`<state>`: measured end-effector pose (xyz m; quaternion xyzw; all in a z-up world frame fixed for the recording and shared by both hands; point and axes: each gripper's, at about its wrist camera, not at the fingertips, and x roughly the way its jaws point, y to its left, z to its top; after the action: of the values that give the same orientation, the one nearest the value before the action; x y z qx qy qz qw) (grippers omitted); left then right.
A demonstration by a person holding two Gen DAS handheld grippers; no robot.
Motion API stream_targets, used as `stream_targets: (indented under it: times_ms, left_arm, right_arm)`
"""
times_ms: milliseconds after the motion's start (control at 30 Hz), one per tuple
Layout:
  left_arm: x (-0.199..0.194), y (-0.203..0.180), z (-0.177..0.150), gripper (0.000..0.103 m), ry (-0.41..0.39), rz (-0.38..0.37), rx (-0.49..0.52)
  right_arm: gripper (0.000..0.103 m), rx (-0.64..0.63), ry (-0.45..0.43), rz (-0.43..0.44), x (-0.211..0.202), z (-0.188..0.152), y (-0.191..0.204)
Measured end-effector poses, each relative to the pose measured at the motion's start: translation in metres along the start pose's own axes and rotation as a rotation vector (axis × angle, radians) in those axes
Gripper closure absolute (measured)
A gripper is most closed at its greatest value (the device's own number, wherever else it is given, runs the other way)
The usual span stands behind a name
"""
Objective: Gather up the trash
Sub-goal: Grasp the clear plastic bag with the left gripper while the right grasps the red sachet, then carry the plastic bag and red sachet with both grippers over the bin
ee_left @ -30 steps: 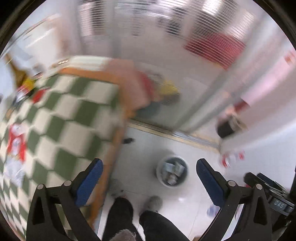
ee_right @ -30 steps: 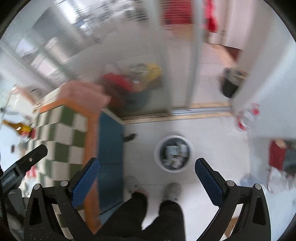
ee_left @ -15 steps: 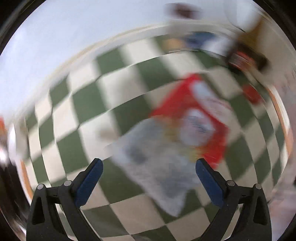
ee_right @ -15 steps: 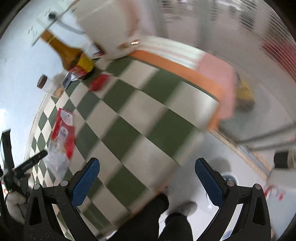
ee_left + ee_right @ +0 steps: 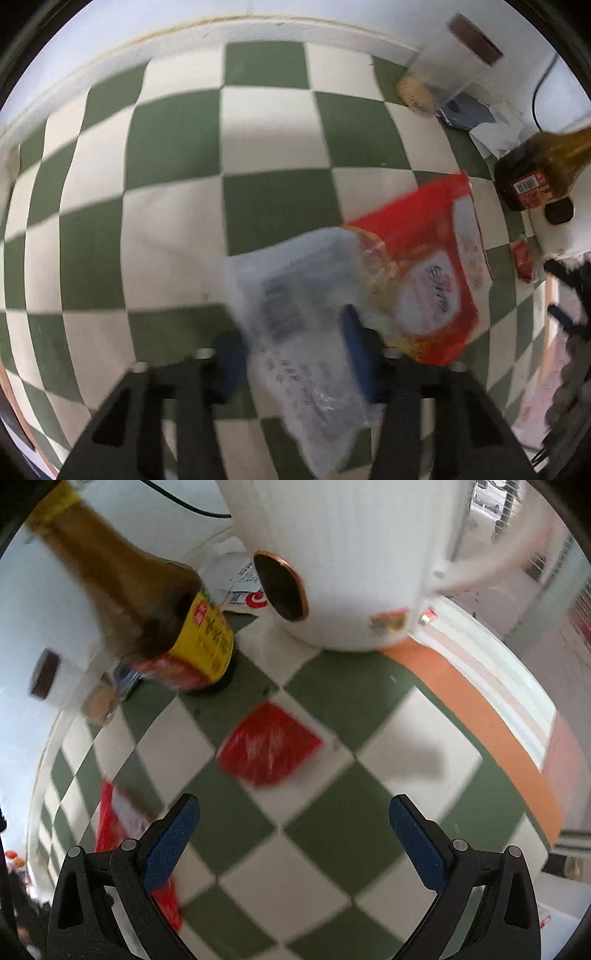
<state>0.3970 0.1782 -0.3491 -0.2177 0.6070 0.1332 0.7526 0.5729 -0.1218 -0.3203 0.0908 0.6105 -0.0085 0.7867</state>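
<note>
Your left gripper is reaching over the green-and-white checkered tablecloth, and its blue pads are sitting narrow on either side of a clear plastic wrapper; motion blur is smearing both, so you cannot tell whether they are actually pinching it or only flanking it. The wrapper's printing is too blurred to read, and its lower end is running down between the black finger frames. Just to its right, a red snack bag is overlapping the wrapper's edge, lying flat on the cloth. Farther right, a small red sachet is lying near the table edge, partly cut off by dark shapes at the rim of the view. Along the far right, a clear jar with a brown lid and a brown sauce bottle are standing, the bottle's neck cropped by the frame. In the right wrist view, your right gripper is hovering with its fingers spread wide and nothing between them. Ahead of it, the red sachet is lying on the cloth, blurred. At the left rim, the red snack bag is partly hidden behind the left finger. Beyond, the sauce bottle and a white appliance are standing, their tops cut off.
</note>
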Motion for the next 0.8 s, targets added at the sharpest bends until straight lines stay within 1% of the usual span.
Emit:
stream_targets:
  times_ms: [33,67,100,133,167,200,267,300,333,367,467,500,600,733,800]
  left_arm:
    - [0.000,-0.003,0.002,0.072,-0.019,0.020,0.016]
    - [0.001,-0.005,0.003,0.078,-0.034,0.034,0.025]
    - [0.001,-0.006,0.005,0.082,-0.046,0.042,0.033]
    - [-0.001,-0.007,0.007,0.086,-0.054,0.043,0.035]
    - [-0.003,-0.007,0.008,0.089,-0.063,0.041,0.039]
    - [-0.007,-0.008,0.010,0.090,-0.076,0.040,0.048]
    - [-0.018,-0.008,0.011,0.093,-0.102,0.033,0.059]
    - [-0.026,-0.009,0.012,0.094,-0.120,0.031,0.069]
    - [-0.034,-0.010,0.011,0.095,-0.134,0.020,0.076]
    - [-0.043,-0.013,0.011,0.096,-0.148,0.009,0.082]
    - [-0.082,-0.016,0.006,0.098,-0.217,-0.018,0.121]
    - [-0.087,-0.024,0.008,0.098,-0.229,-0.026,0.132]
    - [-0.118,-0.050,0.002,0.099,-0.280,-0.058,0.185]
    - [-0.156,-0.088,-0.020,0.100,-0.333,-0.106,0.274]
    - [-0.169,-0.110,-0.033,0.100,-0.354,-0.132,0.321]
  right_arm:
    - [0.002,-0.002,0.000,-0.009,0.008,0.008,0.003]
    - [0.006,-0.004,0.000,-0.015,0.012,0.012,0.004]
    - [0.008,-0.007,0.002,-0.024,0.019,0.017,0.007]
    - [0.013,-0.012,0.010,-0.036,0.025,0.021,0.009]
    - [0.026,-0.020,0.022,-0.046,0.033,0.025,0.012]
    - [0.028,-0.030,0.031,-0.056,0.038,0.025,0.014]
    - [0.063,-0.083,-0.016,-0.095,0.037,0.025,0.023]
    - [0.069,-0.097,-0.025,-0.089,0.036,0.024,0.026]
    - [0.085,-0.098,-0.027,-0.072,0.035,0.023,0.026]
    - [0.092,-0.089,-0.034,-0.048,0.032,0.021,0.024]
    - [0.094,-0.079,-0.076,-0.016,0.016,0.014,0.016]
    - [0.094,-0.067,-0.088,0.002,0.008,0.010,0.011]
    - [0.094,-0.033,-0.129,0.044,-0.022,-0.006,-0.009]
    - [0.095,0.027,-0.195,0.094,-0.073,-0.038,-0.051]
    - [0.095,0.076,-0.227,0.125,-0.104,-0.065,-0.076]
